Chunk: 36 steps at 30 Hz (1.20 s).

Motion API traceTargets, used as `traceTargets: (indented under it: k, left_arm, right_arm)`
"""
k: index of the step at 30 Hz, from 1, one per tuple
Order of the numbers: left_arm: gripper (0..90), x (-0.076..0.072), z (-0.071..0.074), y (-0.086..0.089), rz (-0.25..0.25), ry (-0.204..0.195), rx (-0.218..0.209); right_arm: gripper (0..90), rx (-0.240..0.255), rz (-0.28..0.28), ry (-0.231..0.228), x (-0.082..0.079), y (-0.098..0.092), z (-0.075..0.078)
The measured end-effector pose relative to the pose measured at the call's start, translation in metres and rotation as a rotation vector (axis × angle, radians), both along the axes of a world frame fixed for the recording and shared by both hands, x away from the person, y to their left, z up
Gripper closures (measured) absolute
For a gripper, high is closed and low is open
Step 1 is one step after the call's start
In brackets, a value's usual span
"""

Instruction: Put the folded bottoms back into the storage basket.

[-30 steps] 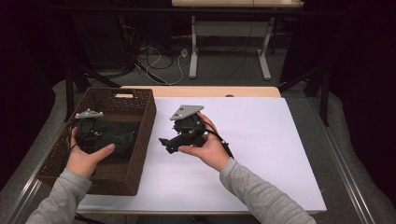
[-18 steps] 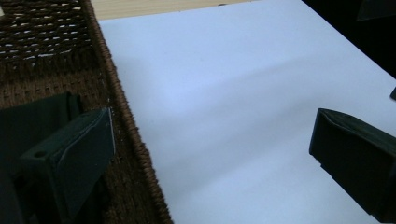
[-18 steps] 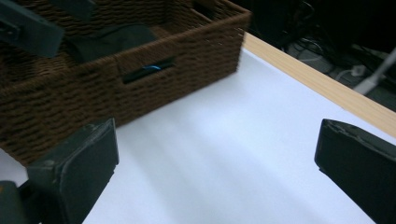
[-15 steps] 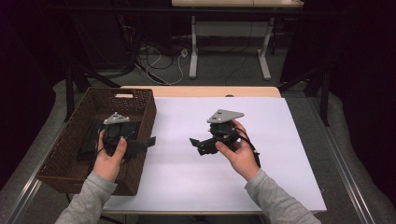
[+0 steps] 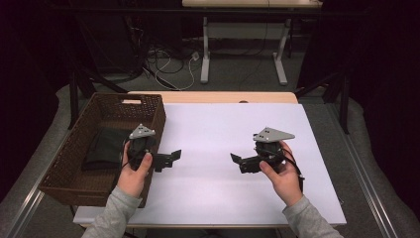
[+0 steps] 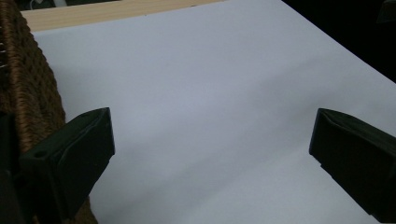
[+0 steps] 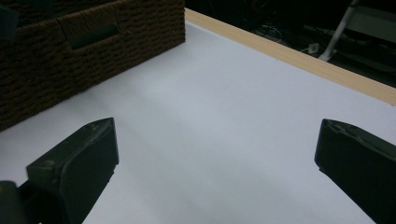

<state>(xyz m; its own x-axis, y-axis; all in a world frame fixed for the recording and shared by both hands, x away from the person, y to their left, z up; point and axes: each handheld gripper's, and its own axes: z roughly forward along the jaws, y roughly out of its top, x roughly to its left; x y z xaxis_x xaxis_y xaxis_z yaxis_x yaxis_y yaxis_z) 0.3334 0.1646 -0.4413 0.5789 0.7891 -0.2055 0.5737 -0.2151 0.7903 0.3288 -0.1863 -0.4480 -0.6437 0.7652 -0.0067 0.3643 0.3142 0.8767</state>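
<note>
My left gripper (image 5: 168,159) hovers over the white tabletop (image 5: 213,129) just right of a brown woven basket (image 5: 72,141), pointing right. Its jaws stand wide open in the left gripper view (image 6: 210,154), with bare white surface between them. My right gripper (image 5: 238,163) is held over the right half of the table, pointing left toward the other one. It is open too (image 7: 215,158) and holds nothing. A dark folded cloth (image 5: 103,148) lies inside the basket.
The basket's woven wall (image 6: 29,88) sits close beside my left gripper's left jaw, and the basket (image 7: 88,44) appears farther off in the right gripper view. A wooden strip (image 5: 223,96) edges the table's far side. Behind it are cables and desk legs on the floor.
My left gripper has come out of the basket and moved right over the table. My right gripper has drifted right, away from the centre. Both stay open.
</note>
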Motion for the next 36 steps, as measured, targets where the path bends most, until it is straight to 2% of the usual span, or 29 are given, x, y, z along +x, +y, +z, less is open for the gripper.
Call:
traceTargets:
  k: [2,11,15,16,20,26,27,30,32,34,36]
  left_arm:
    - [0.1,-0.001,-0.004,-0.004,-0.006,0.001,-0.011]
    - [0.1,-0.004,-0.025,-0.019,-0.031,0.002,-0.027]
    - [0.0,-0.005,-0.039,-0.025,-0.043,0.0,-0.026]
    - [0.0,-0.005,-0.043,-0.028,-0.042,-0.007,-0.037]
    - [0.1,-0.006,-0.057,-0.035,-0.06,0.006,-0.046]
    - [0.0,-0.008,-0.072,-0.04,-0.086,-0.006,-0.017]
    - [0.0,-0.009,-0.075,-0.042,-0.08,0.005,-0.029]
    - [0.0,-0.009,-0.082,-0.043,-0.089,0.016,-0.029]
    - [0.0,-0.008,-0.084,-0.043,-0.091,0.016,-0.031]
    - [0.0,-0.008,-0.087,-0.043,-0.084,0.02,-0.047]
    - [0.0,-0.008,-0.088,-0.042,-0.083,0.022,-0.045]
  right_arm:
    - [0.0,-0.018,-0.02,-0.005,-0.004,-0.006,-0.005]
    - [0.0,0.016,-0.052,0.028,-0.014,-0.026,-0.03]
    - [0.0,0.028,-0.073,0.033,-0.018,-0.034,-0.041]
    - [0.0,0.022,-0.077,0.033,-0.019,-0.036,-0.044]
    - [0.0,0.03,-0.088,0.042,-0.021,-0.044,-0.055]
    - [0.0,0.019,-0.102,0.051,-0.022,-0.049,-0.075]
    - [0.0,0.012,-0.105,0.056,-0.022,-0.05,-0.076]
    - [0.0,0.018,-0.108,0.063,-0.02,-0.053,-0.08]
    - [0.0,0.018,-0.116,0.058,-0.019,-0.055,-0.083]
    - [0.0,0.025,-0.125,0.065,-0.018,-0.057,-0.085]
    - [0.0,0.022,-0.132,0.075,-0.017,-0.06,-0.086]
